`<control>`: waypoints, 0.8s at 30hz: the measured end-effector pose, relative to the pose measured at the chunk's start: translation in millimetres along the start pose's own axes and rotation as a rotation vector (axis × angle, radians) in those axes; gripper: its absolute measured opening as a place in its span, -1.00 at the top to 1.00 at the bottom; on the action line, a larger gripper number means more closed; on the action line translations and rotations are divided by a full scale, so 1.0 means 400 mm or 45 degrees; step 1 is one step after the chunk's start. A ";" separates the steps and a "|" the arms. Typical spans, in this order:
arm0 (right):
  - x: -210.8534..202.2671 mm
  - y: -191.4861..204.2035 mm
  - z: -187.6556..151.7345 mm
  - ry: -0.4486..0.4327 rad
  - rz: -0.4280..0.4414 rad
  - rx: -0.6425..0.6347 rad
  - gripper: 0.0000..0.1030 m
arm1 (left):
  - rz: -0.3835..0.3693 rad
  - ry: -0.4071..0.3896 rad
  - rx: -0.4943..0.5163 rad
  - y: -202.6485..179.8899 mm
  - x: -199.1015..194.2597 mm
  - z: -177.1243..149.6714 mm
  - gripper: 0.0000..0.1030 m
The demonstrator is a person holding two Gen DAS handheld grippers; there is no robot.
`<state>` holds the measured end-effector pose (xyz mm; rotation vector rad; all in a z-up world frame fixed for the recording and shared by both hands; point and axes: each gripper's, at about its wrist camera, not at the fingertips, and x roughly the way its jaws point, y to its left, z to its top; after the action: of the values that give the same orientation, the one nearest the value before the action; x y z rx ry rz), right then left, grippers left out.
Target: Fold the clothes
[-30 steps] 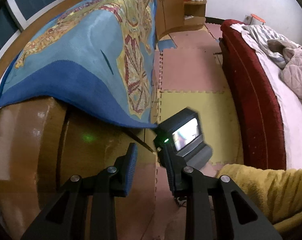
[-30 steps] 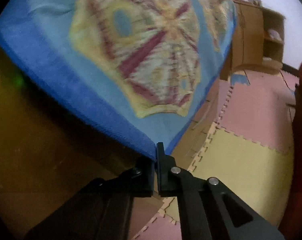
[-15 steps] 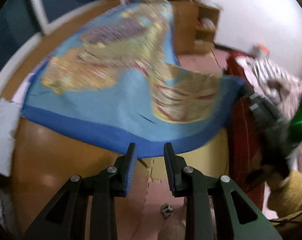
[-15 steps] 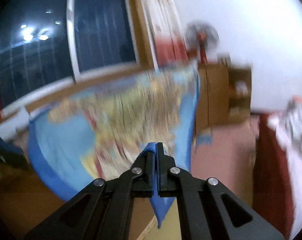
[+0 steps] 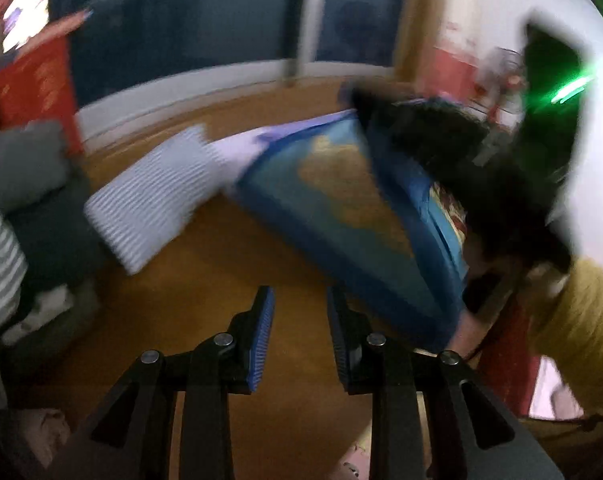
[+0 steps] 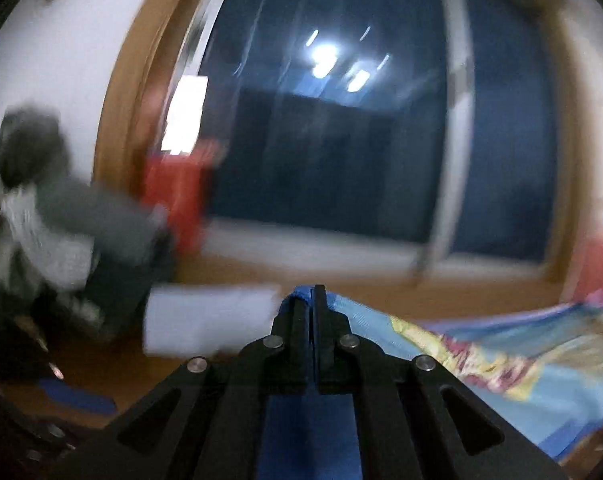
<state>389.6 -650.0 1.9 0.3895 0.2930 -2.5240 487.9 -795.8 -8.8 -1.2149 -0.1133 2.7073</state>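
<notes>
The blue patterned cloth (image 5: 341, 208) lies partly doubled over on the brown tabletop (image 5: 205, 280), filling the centre right of my left wrist view; both views are motion-blurred. My right gripper (image 6: 312, 300) has its jaws pressed together on the cloth's dark blue hem, the fabric trailing away to the lower right of that frame. My left gripper (image 5: 299, 320) hovers at the bottom centre, jaws parted and empty. A folded white striped garment (image 5: 153, 196) sits just left of the cloth. A yellow sleeve (image 5: 577, 332) shows at the right edge.
</notes>
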 end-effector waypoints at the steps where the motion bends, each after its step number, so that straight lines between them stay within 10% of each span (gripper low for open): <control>1: 0.059 0.014 -0.014 0.075 0.055 0.001 1.00 | 0.003 0.002 -0.035 0.022 0.013 0.002 0.47; 10: 0.239 -0.020 -0.129 0.620 0.277 0.365 0.83 | -0.037 0.037 -0.126 0.096 0.116 0.078 0.47; 12: 0.205 -0.037 -0.105 0.642 0.355 0.492 0.68 | -0.066 0.008 -0.103 0.076 0.126 0.107 0.47; 14: 0.148 -0.060 -0.083 0.643 0.358 0.563 -0.37 | -0.104 -0.017 -0.094 0.059 0.141 0.133 0.48; 24: -0.088 -0.303 -0.061 0.511 -0.002 0.589 -0.40 | -0.166 -0.057 -0.071 -0.070 0.186 0.203 0.44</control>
<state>354.7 -526.5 6.0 1.0792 -0.1509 -2.4832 382.3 -754.4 -5.5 -1.1198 -0.2660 2.6353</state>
